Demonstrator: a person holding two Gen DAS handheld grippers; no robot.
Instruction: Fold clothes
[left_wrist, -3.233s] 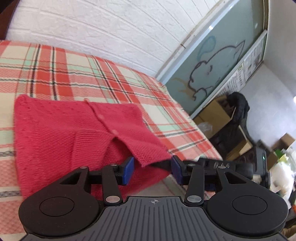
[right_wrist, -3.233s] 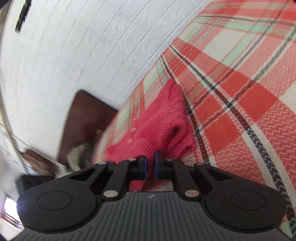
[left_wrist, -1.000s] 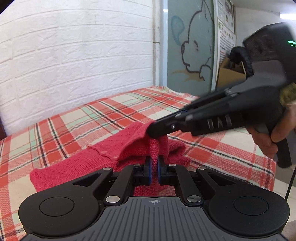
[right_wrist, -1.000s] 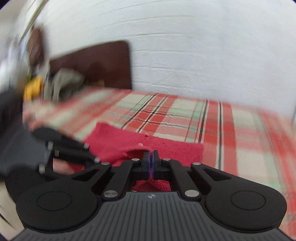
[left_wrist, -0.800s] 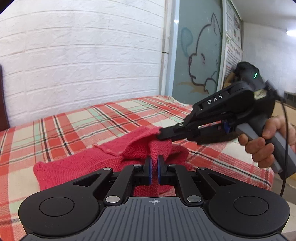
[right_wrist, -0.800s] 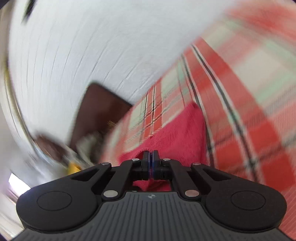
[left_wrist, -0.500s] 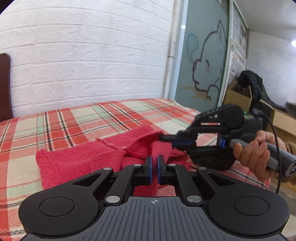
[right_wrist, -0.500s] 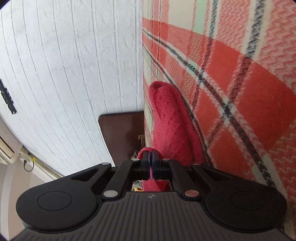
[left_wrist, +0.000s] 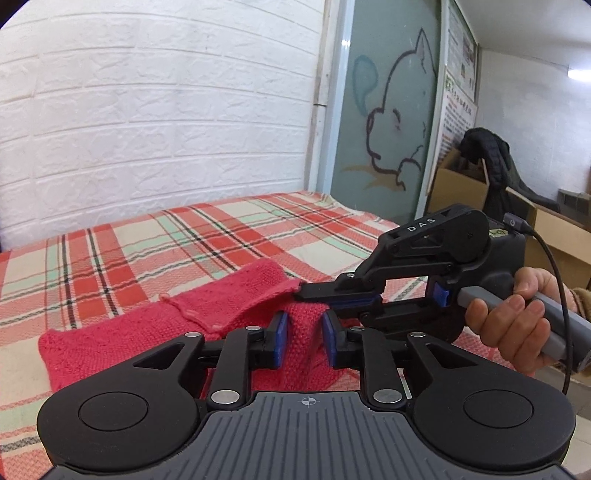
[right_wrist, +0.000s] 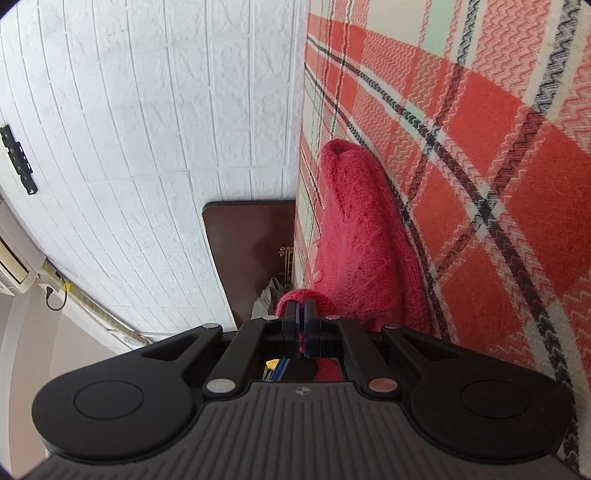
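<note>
Red knit sweater (left_wrist: 147, 332): one; right gripper (right_wrist: 303, 317) clamps it, left gripper (left_wrist: 301, 334) spread apart.

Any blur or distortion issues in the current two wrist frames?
Left wrist: sharp, evenly lit, fisheye bows the brick wall; red knit sweater and right gripper crisp. Right wrist: sharp too, but rolled sideways so the plaid bedspread stands vertical, corners vignetted.
</note>
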